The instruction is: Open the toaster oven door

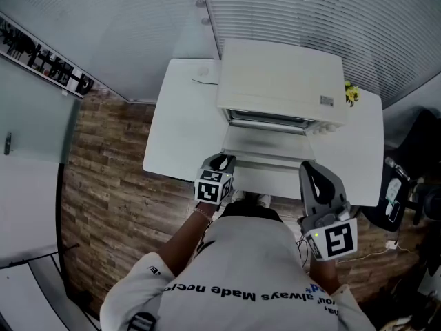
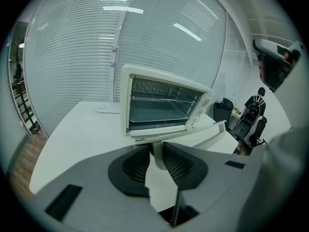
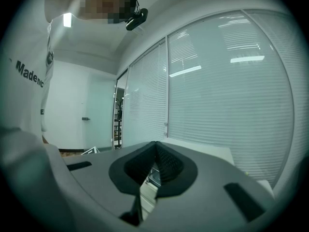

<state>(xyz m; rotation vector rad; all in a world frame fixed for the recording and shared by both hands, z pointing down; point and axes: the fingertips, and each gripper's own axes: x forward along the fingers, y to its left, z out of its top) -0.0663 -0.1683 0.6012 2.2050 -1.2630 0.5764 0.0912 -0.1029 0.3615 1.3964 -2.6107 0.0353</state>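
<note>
The white toaster oven [image 1: 279, 81] stands at the back of the white table [image 1: 179, 129], and its door [image 1: 265, 164] hangs open, folded down flat toward me. The left gripper view looks into the bare oven cavity [image 2: 161, 108] with a rack inside. My left gripper [image 1: 220, 163] is at the left end of the door's front edge. A white piece of the door's handle [image 2: 155, 154] stands between its jaws with a thin gap on one side, so the jaws are open. My right gripper [image 1: 313, 174] hovers at the door's right front corner, raised, its fingertips touching with nothing between them [image 3: 155, 151].
A small yellow object [image 1: 352, 93] sits on the table to the right of the oven. Black equipment and cables [image 1: 406, 192] crowd the floor to the right of the table. Window blinds [image 1: 310, 12] run close behind the oven. Wood flooring [image 1: 103, 185] lies to the left.
</note>
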